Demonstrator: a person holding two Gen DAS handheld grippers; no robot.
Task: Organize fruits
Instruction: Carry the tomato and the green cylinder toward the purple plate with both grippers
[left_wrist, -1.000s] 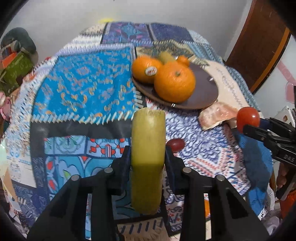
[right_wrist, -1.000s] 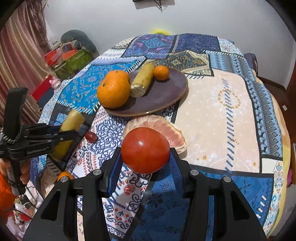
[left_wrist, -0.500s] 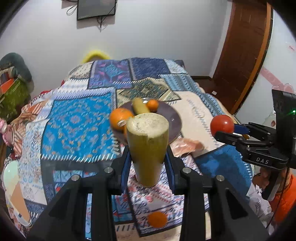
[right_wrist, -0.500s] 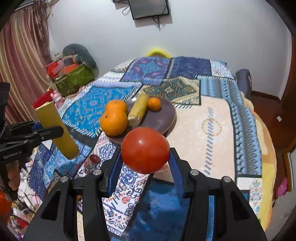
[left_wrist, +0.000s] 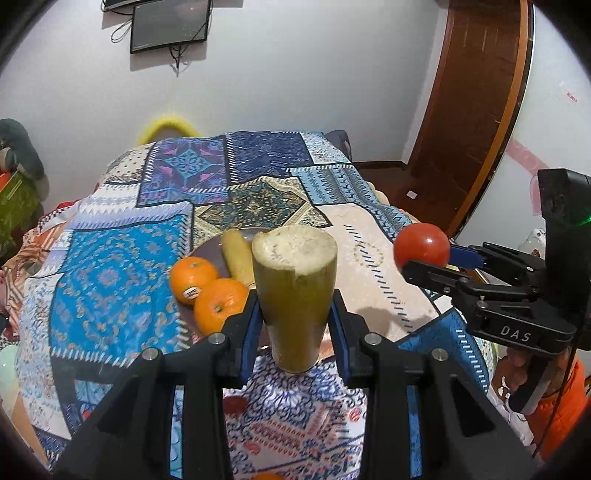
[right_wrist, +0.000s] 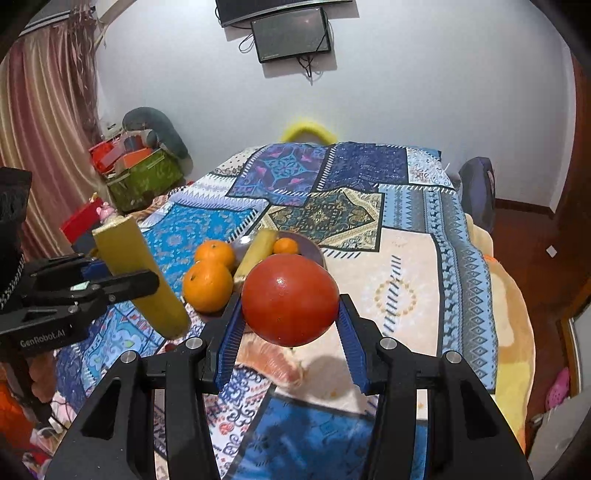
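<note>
My left gripper (left_wrist: 295, 325) is shut on a yellow-green banana piece (left_wrist: 295, 291), cut end up, held above the patchwork cloth. It also shows in the right wrist view (right_wrist: 140, 280). My right gripper (right_wrist: 290, 325) is shut on a red tomato (right_wrist: 290, 299), raised above the table; the tomato also shows in the left wrist view (left_wrist: 421, 247). A dark plate (right_wrist: 314, 247) holds two oranges (right_wrist: 208, 286), a small mandarin (right_wrist: 286, 246) and another banana piece (right_wrist: 256, 254). A pink grapefruit segment (right_wrist: 269, 360) lies on the cloth under my right gripper.
A small dark red fruit (left_wrist: 234, 404) lies on the cloth near the front edge. The patchwork cloth (right_wrist: 406, 240) covers the round table. A green box (right_wrist: 144, 181) with clutter stands at the left, a wooden door (left_wrist: 476, 110) at the right.
Both grippers have risen and tilted up with their fruit still held, so the plate and table look farther away and the wall shows.
</note>
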